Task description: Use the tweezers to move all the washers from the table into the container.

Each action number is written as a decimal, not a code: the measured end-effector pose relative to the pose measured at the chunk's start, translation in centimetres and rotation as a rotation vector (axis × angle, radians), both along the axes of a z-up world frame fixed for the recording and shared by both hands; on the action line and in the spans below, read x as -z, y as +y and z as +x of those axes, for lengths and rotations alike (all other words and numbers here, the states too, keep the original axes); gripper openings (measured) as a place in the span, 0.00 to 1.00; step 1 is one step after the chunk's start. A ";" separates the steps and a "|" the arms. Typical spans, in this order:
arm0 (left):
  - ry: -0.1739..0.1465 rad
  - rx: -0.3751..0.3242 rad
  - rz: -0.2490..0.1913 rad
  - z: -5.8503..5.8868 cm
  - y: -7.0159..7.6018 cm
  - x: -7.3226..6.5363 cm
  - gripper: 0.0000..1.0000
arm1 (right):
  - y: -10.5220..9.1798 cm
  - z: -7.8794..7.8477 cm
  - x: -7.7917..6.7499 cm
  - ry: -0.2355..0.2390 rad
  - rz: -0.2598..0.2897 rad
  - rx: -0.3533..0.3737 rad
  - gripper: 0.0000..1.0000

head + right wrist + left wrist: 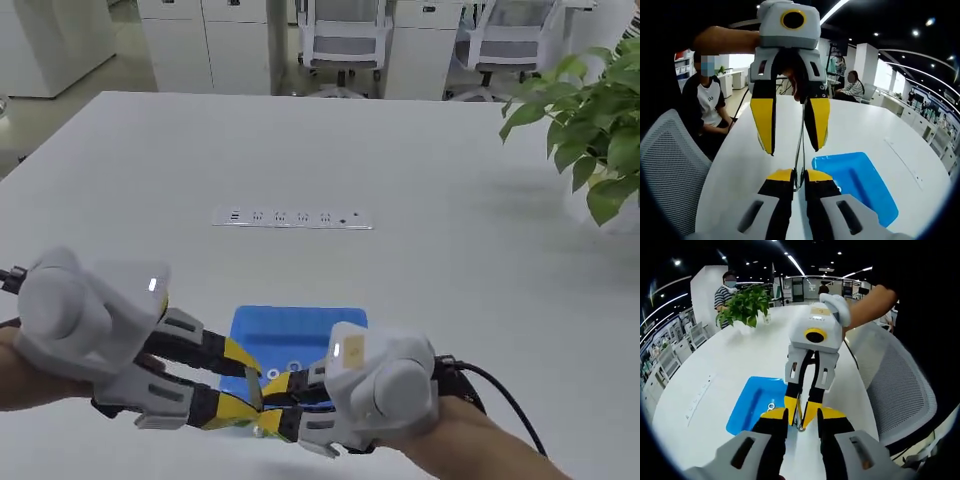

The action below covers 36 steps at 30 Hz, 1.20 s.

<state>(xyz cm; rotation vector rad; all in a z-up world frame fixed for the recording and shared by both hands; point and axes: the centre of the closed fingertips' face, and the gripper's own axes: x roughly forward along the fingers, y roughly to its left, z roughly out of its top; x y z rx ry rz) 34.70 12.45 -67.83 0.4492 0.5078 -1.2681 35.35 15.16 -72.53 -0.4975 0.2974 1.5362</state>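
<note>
- Since the right gripper (800, 175) is pinching its jaws tight on the tweezers (800, 132) while the left gripper (791, 148) is holding its jaws spread either side of that same tool, I'm reading this as a hand-over or a re-grip happening right at the near edge of the blue tray (855, 180).
- Both are pointing nose to nose over that near edge, probably because the skinny tool is needing steadying from two ends before any picking.
- The head view is adding the payoff: two washers (293, 368) are lying inside the blue tray, just past the jaw tips.
- The right gripper view is giving the clean look at the jaw gaps, which the head view is mushing together.
- The left gripper view is throwing in a potted plant (745, 305) and a power strip (700, 397) beyond the tray's far side.
- Can't tell whether any washers are waiting on the bare table (450, 250) around the tray.
</note>
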 end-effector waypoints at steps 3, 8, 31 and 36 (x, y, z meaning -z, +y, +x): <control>0.009 -0.042 -0.032 0.1 0.3 -0.2 0.36 | 0.0 0.1 -0.6 -0.004 0.003 -0.002 0.09; 0.009 -0.099 -0.073 0.1 0.9 -0.4 0.50 | -0.2 0.3 -1.5 -0.011 0.006 -0.004 0.09; -0.009 -0.312 -0.201 0.5 2.3 -0.7 0.99 | -0.2 4.7 -3.1 -0.073 0.035 -0.029 0.09; -0.004 -0.328 -0.208 0.4 2.5 -0.6 0.99 | 0.0 5.7 -2.8 -0.069 0.043 -0.030 0.09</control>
